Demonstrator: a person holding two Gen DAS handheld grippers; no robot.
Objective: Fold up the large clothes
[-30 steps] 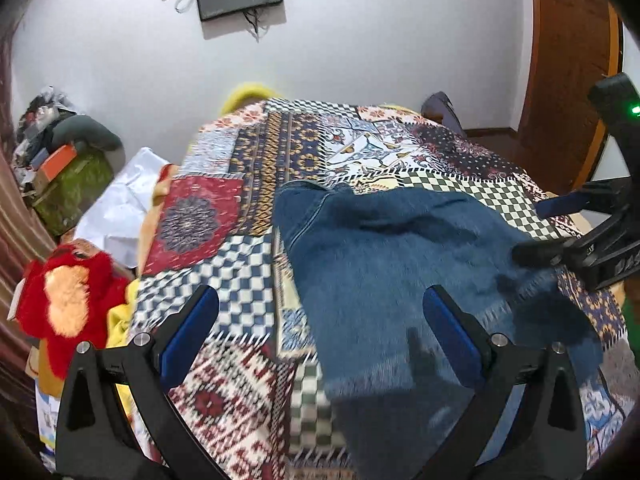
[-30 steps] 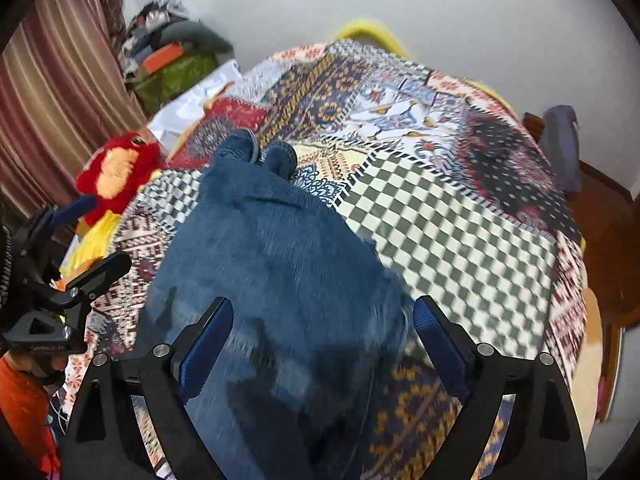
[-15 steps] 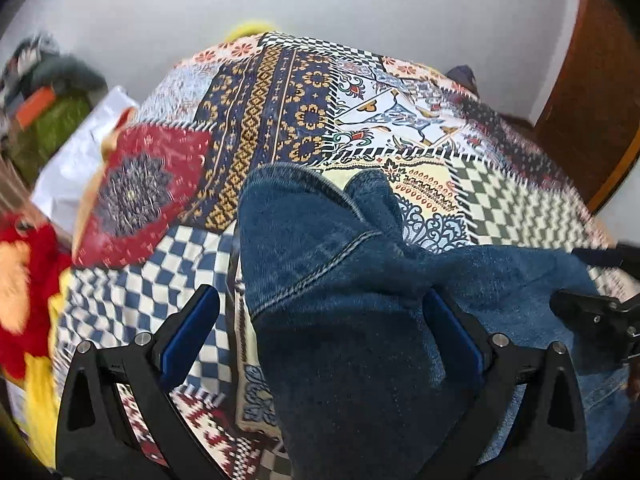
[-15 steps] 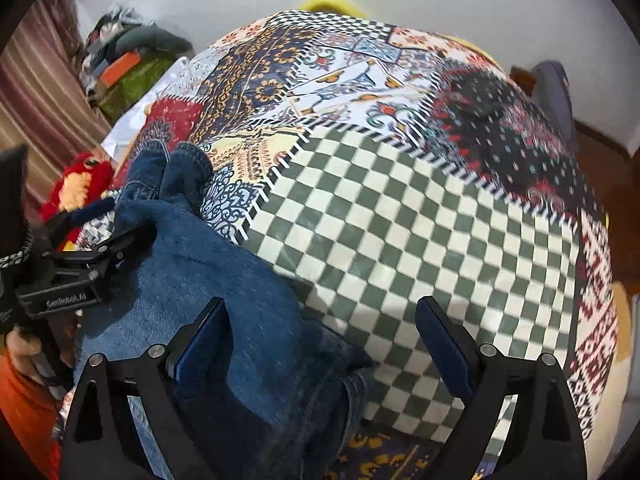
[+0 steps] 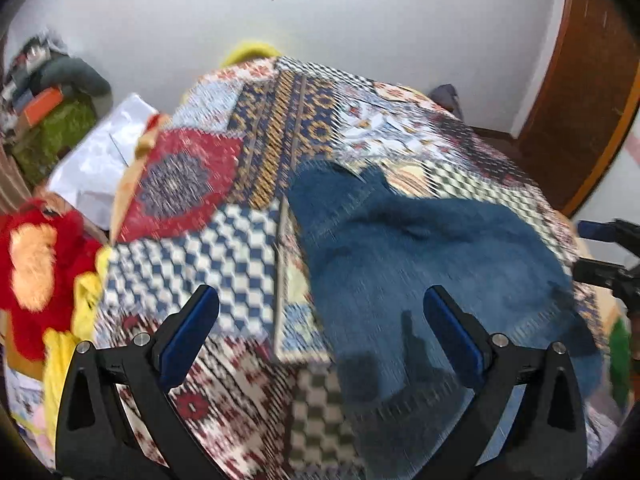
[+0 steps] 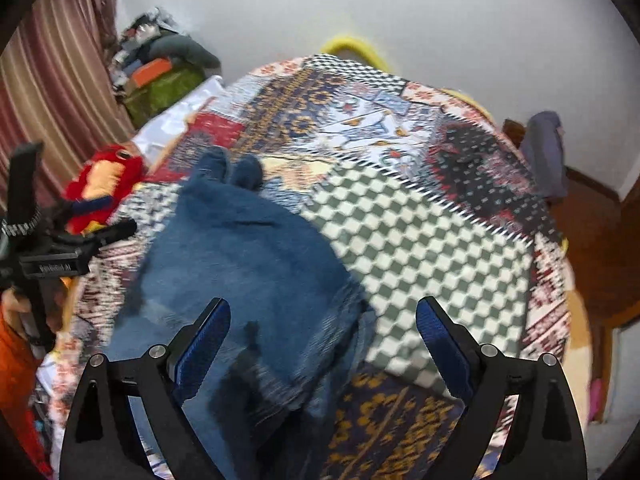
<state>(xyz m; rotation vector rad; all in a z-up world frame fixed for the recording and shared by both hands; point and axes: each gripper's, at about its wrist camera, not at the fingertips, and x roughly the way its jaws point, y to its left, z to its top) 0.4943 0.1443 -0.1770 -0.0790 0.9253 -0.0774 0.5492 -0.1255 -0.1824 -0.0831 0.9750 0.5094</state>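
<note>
Left wrist view, item one: jeans [image 5: 420, 264], blue denim, lying in a rumpled fold on the near half of the patchwork bedspread [image 5: 240, 240], the two leg ends pointing toward the far wall. In the right wrist view the same jeans [image 6: 240, 256] sit left of centre, with a doubled, bunched edge just ahead of my right gripper.

Handling, as I judge it: heavy for cloth, thick, soft but with some body; it should drape and drag rather than flutter, and is not likely to slip from rubber pads. Not fragile. Best holds look to be the doubled hem or seam edges at the near corners, one per gripper, where the layers are thick enough to pinch together. Motion blur hides the finer seams.

Item two: my left gripper [image 5: 320, 336], jaws spread wide, holding nothing, poised above the near edge of the denim. Item three: my right gripper [image 6: 324, 344], likewise spread and empty, over the bunched edge.

Surroundings: bedspread covers the bed fully; the checked area to the right of the jeans is free for laying out. A red plush toy [image 5: 36, 264] with yellow cloth lies at the left bed edge, apart from the jeans. White sheet [image 5: 104, 160], a clutter pile [image 6: 160, 68] in the corner, striped curtain [image 6: 52, 80], wooden door [image 5: 592, 92]. Nothing rests on the denim; only the toy sits near the left fold line.
</note>
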